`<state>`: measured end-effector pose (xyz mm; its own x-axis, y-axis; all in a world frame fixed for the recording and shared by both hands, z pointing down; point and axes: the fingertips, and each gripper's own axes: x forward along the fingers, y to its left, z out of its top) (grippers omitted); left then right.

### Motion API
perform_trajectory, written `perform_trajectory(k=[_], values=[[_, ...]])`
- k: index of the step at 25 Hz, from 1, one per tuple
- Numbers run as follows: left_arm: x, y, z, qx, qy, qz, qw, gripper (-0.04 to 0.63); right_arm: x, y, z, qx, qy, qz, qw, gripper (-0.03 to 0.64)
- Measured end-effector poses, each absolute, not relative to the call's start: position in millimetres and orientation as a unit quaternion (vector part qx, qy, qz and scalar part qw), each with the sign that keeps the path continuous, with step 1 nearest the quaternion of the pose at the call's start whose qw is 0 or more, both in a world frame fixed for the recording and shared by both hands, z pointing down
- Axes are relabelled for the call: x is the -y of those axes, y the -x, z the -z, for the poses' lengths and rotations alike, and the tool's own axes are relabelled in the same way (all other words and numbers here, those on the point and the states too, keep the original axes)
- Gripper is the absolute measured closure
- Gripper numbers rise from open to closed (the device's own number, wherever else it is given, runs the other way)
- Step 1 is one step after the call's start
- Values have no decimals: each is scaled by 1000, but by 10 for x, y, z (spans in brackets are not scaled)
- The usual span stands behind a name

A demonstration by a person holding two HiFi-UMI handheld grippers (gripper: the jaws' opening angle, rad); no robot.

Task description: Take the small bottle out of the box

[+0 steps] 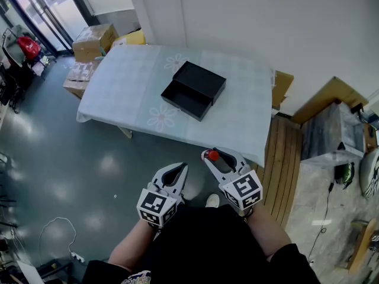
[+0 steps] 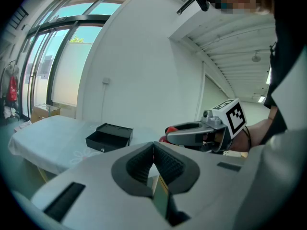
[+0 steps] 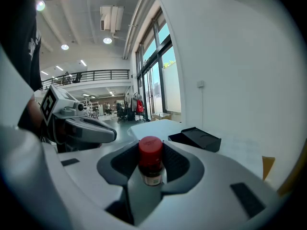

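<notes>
The small bottle (image 3: 150, 161), red-capped, is already out of the box: it sits between the jaws of the right gripper (image 1: 214, 157), which pinch it across its upper part, cap showing at the tips. Held from both sides like that, it cannot roll or tip. It hangs in the air in front of the person's body, short of the table's near edge and close to its near right corner, not over the cloth at all. The left gripper (image 1: 176, 170) hovers just beside it, jaws pressed together on nothing. I judge it spare at this point, kept low and out of the way.

The black box (image 1: 194, 89) lies open around the middle of the table (image 1: 118, 81), a little toward the far right corner, and nothing shows in its tray from the head view. Bare cloth lies all round it, widest toward the left edge and along the near edge, so there is ample room to set the bottle down if that is wanted. The far edge runs close to the wall. Cardboard cartons (image 1: 95, 39) crowd the floor by the far left corner, and wooden boards (image 1: 283, 158) lie off the right edge. Open floor lies between the person and the near edge
</notes>
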<state>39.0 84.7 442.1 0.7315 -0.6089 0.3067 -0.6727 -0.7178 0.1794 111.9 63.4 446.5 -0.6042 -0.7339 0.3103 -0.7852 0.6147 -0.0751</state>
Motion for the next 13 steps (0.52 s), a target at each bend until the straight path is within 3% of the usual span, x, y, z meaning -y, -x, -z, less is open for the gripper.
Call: perform_trajectory(k=[13], values=[[-860, -241, -4404, 339, -924, -115, 136, 568, -646, -966, -4441, 888, -430, -102, 128, 453]])
